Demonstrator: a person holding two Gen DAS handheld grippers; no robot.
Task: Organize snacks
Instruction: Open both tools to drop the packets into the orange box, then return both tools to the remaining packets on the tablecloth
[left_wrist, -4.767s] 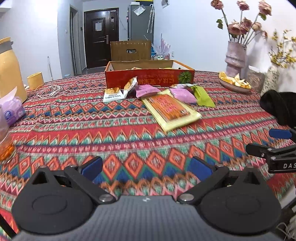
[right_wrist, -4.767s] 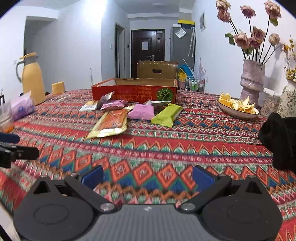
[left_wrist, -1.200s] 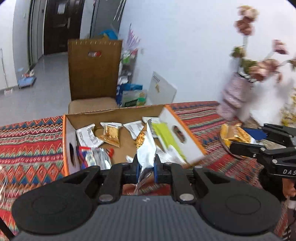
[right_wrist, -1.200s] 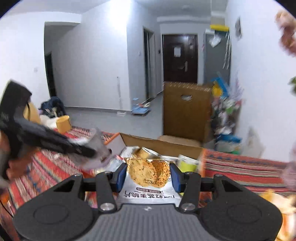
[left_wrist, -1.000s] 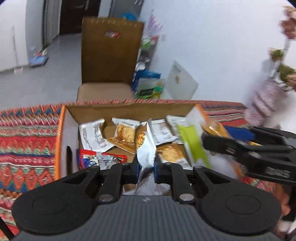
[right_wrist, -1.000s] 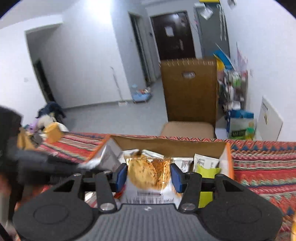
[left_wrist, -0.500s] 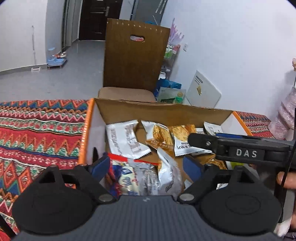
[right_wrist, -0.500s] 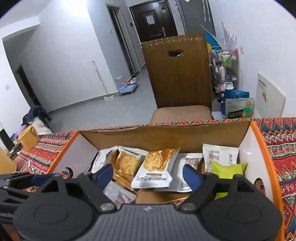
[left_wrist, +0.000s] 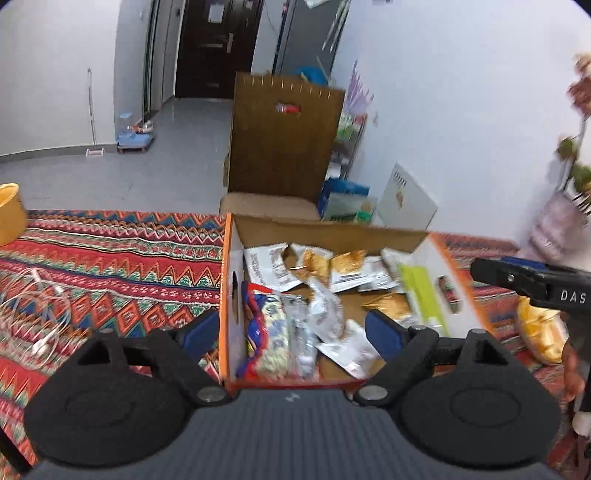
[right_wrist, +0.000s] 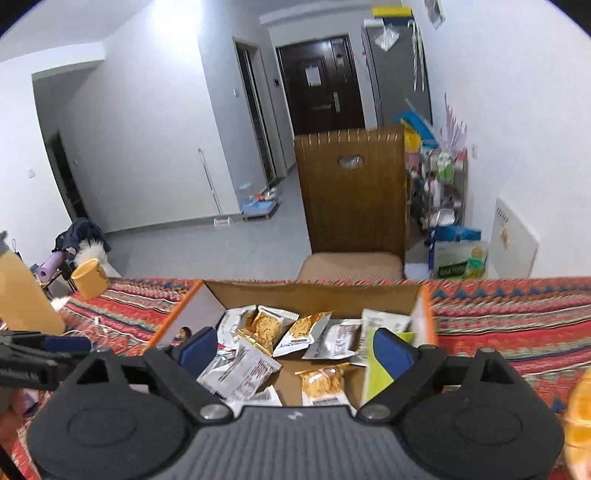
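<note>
Both the left gripper (left_wrist: 291, 328) and right gripper (right_wrist: 295, 350), clamped on snack packets a second ago, now hover spread and empty above the cardboard box (right_wrist: 314, 295), where the released snack packets (right_wrist: 303, 334) lie, completing this deposit.

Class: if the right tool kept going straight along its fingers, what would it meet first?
Probably the loose snack packets lying in the cardboard box; the open right tool points down into it, though depth is uncertain.
</note>
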